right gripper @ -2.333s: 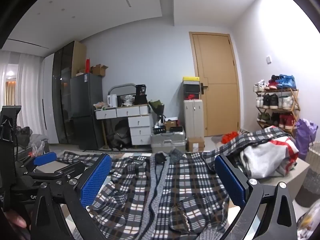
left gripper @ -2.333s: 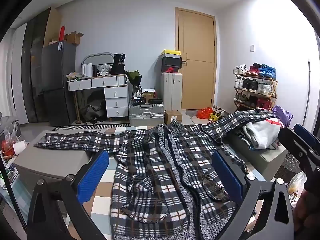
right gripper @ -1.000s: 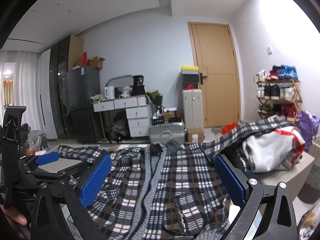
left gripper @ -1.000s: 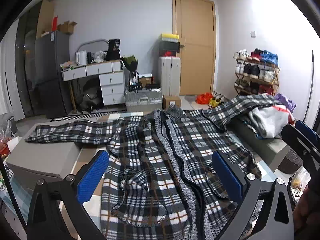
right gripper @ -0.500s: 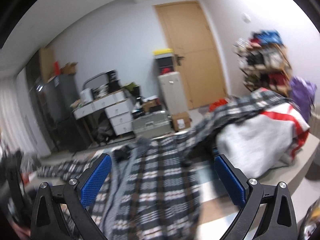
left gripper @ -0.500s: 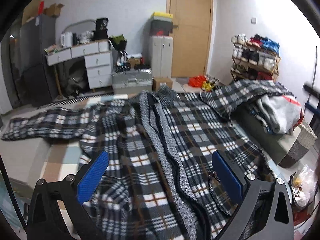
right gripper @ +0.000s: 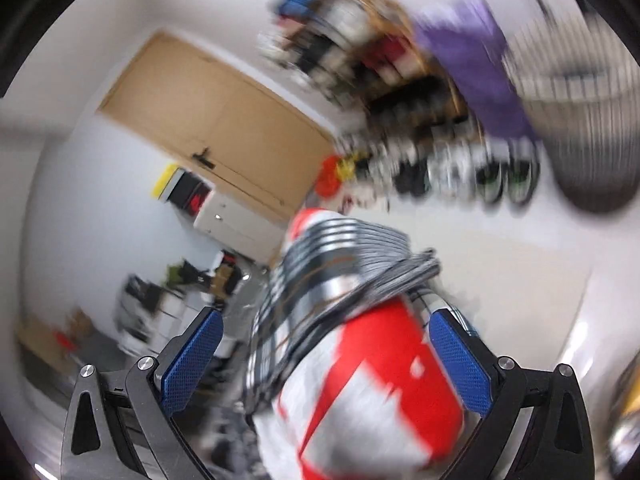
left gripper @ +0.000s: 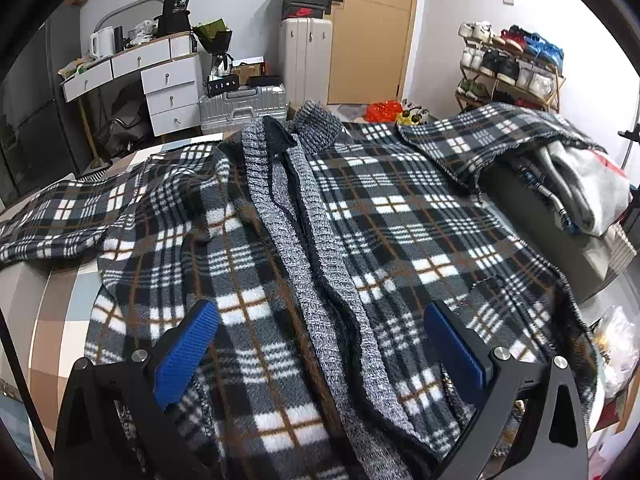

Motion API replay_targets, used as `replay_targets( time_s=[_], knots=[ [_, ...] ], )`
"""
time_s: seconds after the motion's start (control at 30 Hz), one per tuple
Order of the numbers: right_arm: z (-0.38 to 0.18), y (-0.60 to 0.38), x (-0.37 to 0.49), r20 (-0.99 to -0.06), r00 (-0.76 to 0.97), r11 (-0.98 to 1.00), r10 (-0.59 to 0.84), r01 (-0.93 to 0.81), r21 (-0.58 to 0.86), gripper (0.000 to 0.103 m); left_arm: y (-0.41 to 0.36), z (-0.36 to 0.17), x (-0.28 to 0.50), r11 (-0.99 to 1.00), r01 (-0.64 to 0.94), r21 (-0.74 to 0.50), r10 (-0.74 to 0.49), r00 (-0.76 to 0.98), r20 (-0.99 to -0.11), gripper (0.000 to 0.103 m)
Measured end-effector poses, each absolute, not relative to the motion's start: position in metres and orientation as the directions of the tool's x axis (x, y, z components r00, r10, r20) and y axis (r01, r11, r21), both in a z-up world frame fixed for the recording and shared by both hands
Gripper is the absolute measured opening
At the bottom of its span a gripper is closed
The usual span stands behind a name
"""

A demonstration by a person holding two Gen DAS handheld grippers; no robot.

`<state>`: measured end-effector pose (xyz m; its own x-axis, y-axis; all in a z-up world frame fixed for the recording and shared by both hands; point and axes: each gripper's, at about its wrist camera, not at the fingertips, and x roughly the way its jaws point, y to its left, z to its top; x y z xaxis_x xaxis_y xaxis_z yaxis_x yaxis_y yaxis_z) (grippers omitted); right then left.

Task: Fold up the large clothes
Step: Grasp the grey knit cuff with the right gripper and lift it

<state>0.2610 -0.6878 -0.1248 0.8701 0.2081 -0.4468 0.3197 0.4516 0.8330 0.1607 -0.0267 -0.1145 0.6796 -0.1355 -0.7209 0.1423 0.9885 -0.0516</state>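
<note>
Because the plaid cardigan [left gripper: 248, 248] lies spread front-up for folding, the left gripper [left gripper: 320, 344] hovers agape above its hem; the right gripper [right gripper: 326, 354], also agape, points at the draped sleeve [right gripper: 320, 276].

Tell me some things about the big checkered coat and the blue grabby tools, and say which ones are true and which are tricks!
1. The plaid coat lies spread out flat. True.
2. The left tool is squeezing the coat. False: its fingers are wide apart, gripping nothing.
3. One coat sleeve lies over a pile of clothes. True.
4. The right tool's picture is sharp. False: it is blurry, with the right tool open over a red and white garment.
5. The door is blue. False: it is light brown.
</note>
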Motion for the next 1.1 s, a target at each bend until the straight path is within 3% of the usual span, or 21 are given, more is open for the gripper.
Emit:
replay_targets(
  time_s=[0.17, 0.33, 0.43, 0.5, 0.53, 0.63, 0.67, 0.87, 1.1],
  knots=[
    [-0.186, -0.73, 0.288, -0.443, 0.849, 0.204, 0.287, 0.398, 0.895, 0.103, -0.036, -0.115, 0.162, 0.983, 0.185, -0.005, -0.13, 0.669, -0.732, 0.101],
    [-0.199, -0.733, 0.301, -0.428, 0.845, 0.173, 0.32, 0.392, 0.904, 0.101, -0.033, -0.114, 0.161, 0.984, 0.18, -0.008, -0.128, 0.662, -0.739, 0.101],
    [-0.192, -0.729, 0.314, -0.419, 0.839, 0.205, 0.347, 0.369, 0.907, 0.087, -0.033, -0.116, 0.163, 0.984, 0.179, -0.005, -0.124, 0.657, -0.744, 0.101],
    [-0.182, -0.726, 0.314, -0.431, 0.837, 0.233, 0.338, 0.37, 0.899, 0.066, -0.034, -0.116, 0.163, 0.984, 0.179, 0.005, -0.116, 0.656, -0.746, 0.101],
    [-0.179, -0.726, 0.314, -0.443, 0.837, 0.248, 0.321, 0.377, 0.892, 0.064, -0.037, -0.117, 0.164, 0.984, 0.18, 0.008, -0.114, 0.655, -0.747, 0.101],
    [-0.162, -0.722, 0.314, -0.476, 0.841, 0.315, 0.259, 0.392, 0.864, 0.036, -0.038, -0.117, 0.162, 0.983, 0.184, 0.003, -0.119, 0.65, -0.75, 0.101],
    [-0.157, -0.721, 0.315, -0.469, 0.847, 0.325, 0.25, 0.383, 0.865, 0.021, -0.038, -0.117, 0.161, 0.982, 0.187, 0.0, -0.123, 0.65, -0.75, 0.101],
    [-0.104, -0.705, 0.32, -0.51, 0.857, 0.478, 0.073, 0.418, 0.772, 0.011, -0.033, -0.11, 0.155, 0.983, 0.182, -0.005, -0.127, 0.668, -0.734, 0.101],
    [0.007, -0.629, 0.339, -0.471, 0.869, 0.768, -0.152, 0.404, 0.497, 0.01, -0.014, -0.103, 0.148, 0.989, 0.15, -0.009, -0.112, 0.693, -0.712, 0.101]
  ],
)
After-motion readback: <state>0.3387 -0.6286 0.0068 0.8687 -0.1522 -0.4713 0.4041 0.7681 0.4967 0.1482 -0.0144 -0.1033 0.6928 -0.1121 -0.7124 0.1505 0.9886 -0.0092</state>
